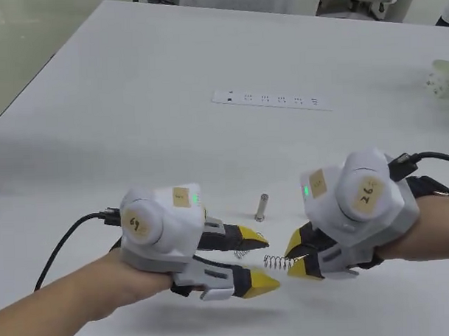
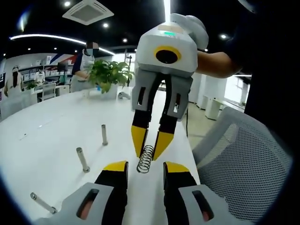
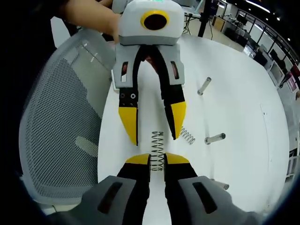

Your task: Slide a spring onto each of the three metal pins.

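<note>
My right gripper [image 1: 290, 260] is shut on one end of a small coil spring [image 1: 276, 262], holding it just above the white table [image 1: 170, 81]. The spring [image 3: 157, 149] sticks out of the right gripper [image 3: 157, 160] toward my left gripper [image 3: 153, 133], which faces it tip to tip. My left gripper [image 2: 146, 168] is open, and the spring's [image 2: 146, 158] free end reaches in between its jaws. Three metal pins [image 2: 104, 134] [image 2: 83, 159] [image 2: 42, 202] rest on the table to one side. A second spring [image 3: 187, 135] lies loose beside a pin [image 3: 214, 138].
A white power strip [image 1: 270, 100] lies further back across the table. A grey mesh chair [image 3: 65, 117] stands at the table's edge. A potted plant [image 2: 110, 75] and a person [image 2: 84, 63] are at the far end.
</note>
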Motion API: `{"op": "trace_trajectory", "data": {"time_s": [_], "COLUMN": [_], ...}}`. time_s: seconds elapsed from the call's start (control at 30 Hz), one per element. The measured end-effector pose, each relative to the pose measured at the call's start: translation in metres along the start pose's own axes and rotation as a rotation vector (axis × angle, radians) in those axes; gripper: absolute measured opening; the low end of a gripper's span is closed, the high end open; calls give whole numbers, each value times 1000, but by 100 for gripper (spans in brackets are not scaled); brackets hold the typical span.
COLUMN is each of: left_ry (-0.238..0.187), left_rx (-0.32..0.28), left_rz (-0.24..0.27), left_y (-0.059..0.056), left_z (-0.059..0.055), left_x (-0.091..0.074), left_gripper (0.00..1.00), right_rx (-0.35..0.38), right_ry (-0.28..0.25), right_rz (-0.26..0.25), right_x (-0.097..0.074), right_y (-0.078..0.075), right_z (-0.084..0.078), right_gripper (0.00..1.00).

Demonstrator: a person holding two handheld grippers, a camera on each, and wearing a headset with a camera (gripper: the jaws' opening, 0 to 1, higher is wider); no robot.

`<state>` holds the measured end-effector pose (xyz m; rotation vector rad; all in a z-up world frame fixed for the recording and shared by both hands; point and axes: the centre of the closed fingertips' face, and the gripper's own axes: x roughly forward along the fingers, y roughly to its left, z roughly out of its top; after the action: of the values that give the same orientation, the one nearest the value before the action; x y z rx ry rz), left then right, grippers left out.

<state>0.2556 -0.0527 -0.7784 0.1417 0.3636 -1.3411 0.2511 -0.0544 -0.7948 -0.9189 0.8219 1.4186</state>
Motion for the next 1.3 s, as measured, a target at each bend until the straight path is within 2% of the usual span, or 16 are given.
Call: {"op": "trace_trajectory", "data": {"time_s": [0.13,0.43,0.97,1.13,1.2,1.3], "left_ry": [-5,-18,-10,-4,6,7], "left_rx": [-4,11,23,26,33,28], "left_rz": [0,1,-42,-47,-48,-45], "left_y": [0,-1,-11,-10,-9,-5], "left_z": [1,5,2,2,1,0], "left_x": [2,5,7,5,2,-3], "left_gripper": [15,4,2,2,2,2], "right_rx": [-2,-10,13,18,20,61], "right_ry": [-9,-14,-47,-67,-68,-108], "right_rz": [0,7,5,0,0,-4], "right_x": [-2,-5,-4,-6,-7,-9], "right_y": [0,2,8,7,7,7], "right_z": [3,4,2,2,0,-4], "right_gripper": [8,8,8,9,14,15]}}
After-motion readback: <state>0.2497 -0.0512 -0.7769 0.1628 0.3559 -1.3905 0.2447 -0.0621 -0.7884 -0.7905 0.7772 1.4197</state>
